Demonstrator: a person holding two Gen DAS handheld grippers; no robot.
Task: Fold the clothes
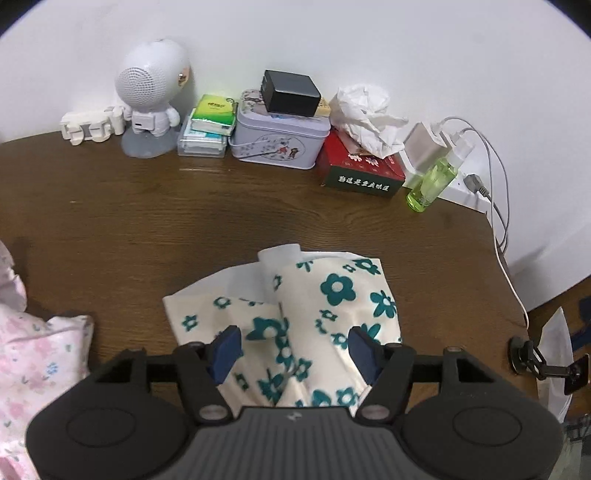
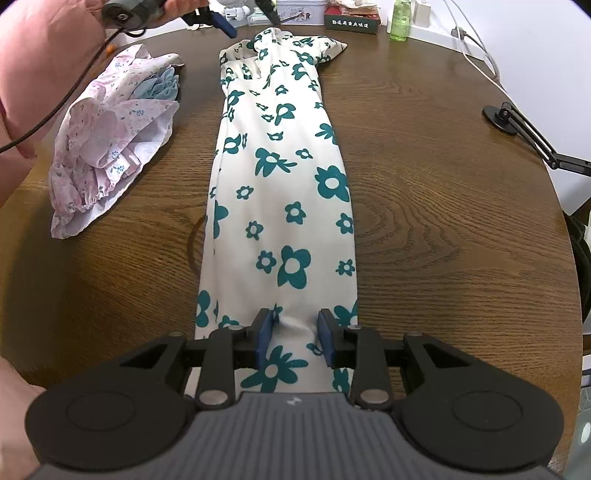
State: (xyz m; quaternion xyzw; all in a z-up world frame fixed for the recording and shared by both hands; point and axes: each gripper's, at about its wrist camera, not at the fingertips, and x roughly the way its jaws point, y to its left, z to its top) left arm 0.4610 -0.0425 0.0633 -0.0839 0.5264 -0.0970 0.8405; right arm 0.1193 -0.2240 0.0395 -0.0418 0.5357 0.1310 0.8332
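Note:
A cream garment with teal flowers (image 2: 284, 177) lies as a long narrow strip down the middle of the brown wooden table (image 2: 443, 206). My right gripper (image 2: 294, 338) is open, its blue pads on either side of a pinched ridge of cloth at the near end. My left gripper (image 1: 294, 349) is open above the far, bunched end of the garment (image 1: 332, 291). The left gripper also shows at the top of the right wrist view (image 2: 240, 20), held in a hand.
A pink floral garment (image 2: 110, 140) lies in a heap left of the strip. Along the wall stand a white robot figure (image 1: 151, 96), a tin (image 1: 279, 136), a red tissue box (image 1: 360, 170), a green bottle (image 1: 434, 181) and cables (image 1: 498, 206). A black clamp arm (image 2: 532, 136) sits at the right edge.

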